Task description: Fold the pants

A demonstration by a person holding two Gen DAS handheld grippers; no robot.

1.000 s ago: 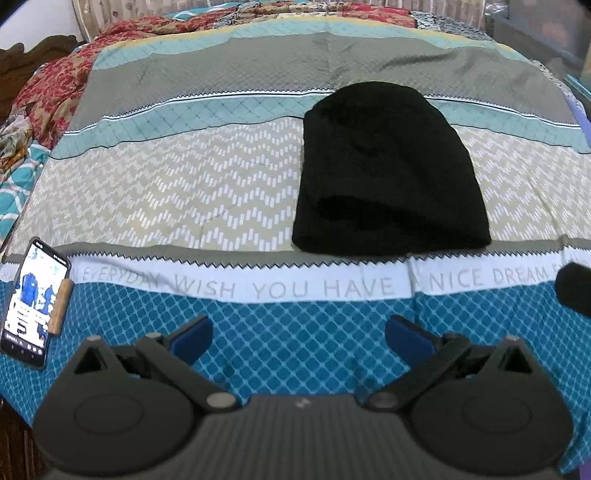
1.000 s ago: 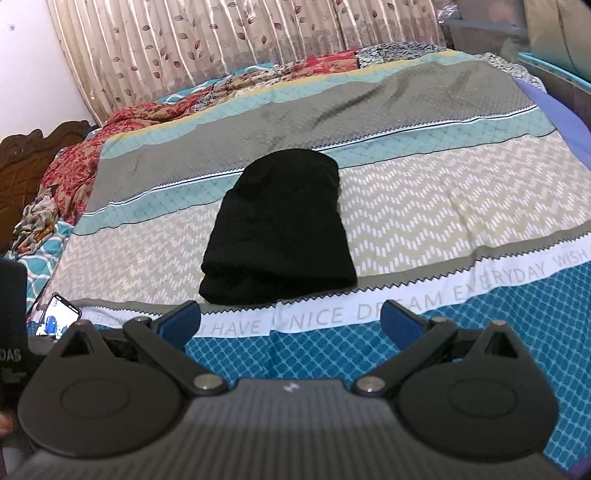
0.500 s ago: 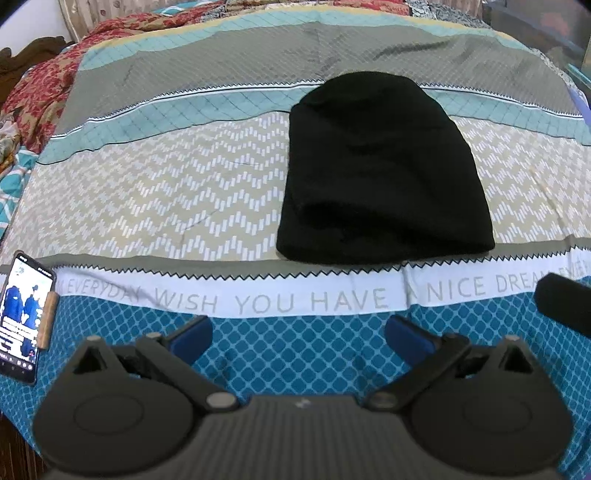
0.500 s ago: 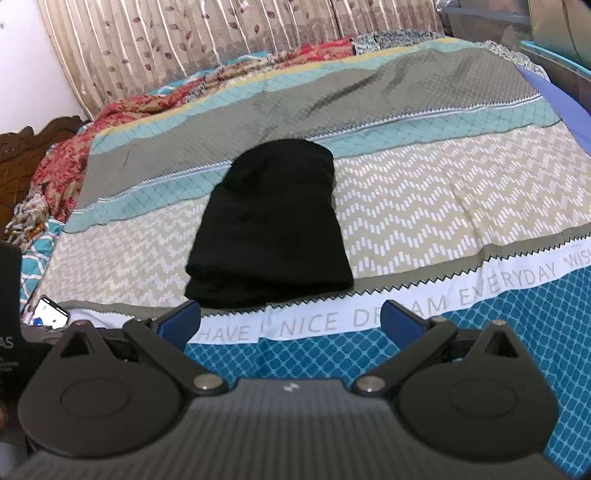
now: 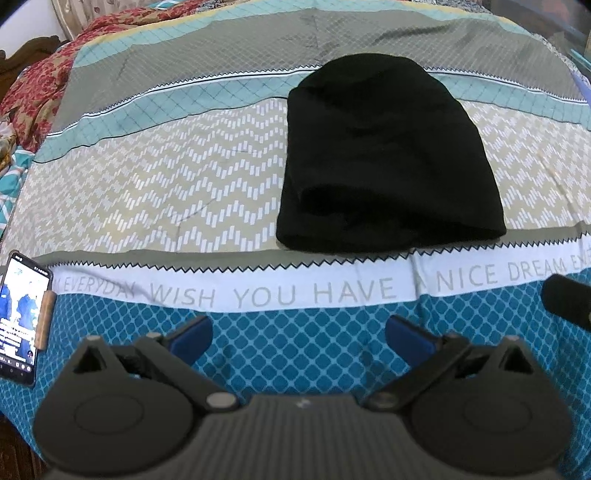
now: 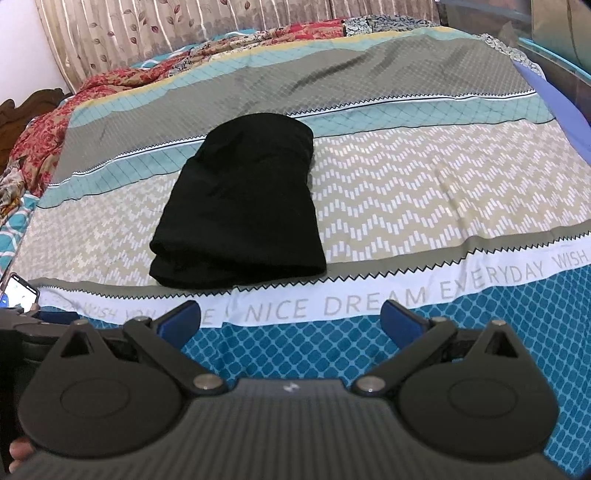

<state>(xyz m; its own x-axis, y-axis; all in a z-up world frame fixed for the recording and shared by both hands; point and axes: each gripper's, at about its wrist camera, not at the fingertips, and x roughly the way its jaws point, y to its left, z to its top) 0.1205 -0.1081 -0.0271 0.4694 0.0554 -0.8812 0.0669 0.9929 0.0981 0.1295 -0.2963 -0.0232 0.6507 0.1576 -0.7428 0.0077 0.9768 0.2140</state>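
Black pants (image 5: 384, 162) lie folded into a compact stack on the patterned bedspread (image 5: 166, 177), just beyond the white text band. They also show in the right wrist view (image 6: 243, 206), left of centre. My left gripper (image 5: 298, 334) is open and empty, above the blue diamond band, short of the pants. My right gripper (image 6: 291, 317) is open and empty, near the text band, a little to the right of the pants' near edge. Part of the right gripper shows at the right edge of the left wrist view (image 5: 569, 301).
A phone (image 5: 22, 317) with a lit screen lies at the bed's near left edge; it also shows in the right wrist view (image 6: 18, 291). Crumpled red floral bedding (image 6: 48, 136) lies at the far left. A curtain (image 6: 184, 22) hangs behind the bed.
Both grippers have moved slightly forward toward the pants, which look larger and lower in both views. Both grippers stay open. The pants have not moved.
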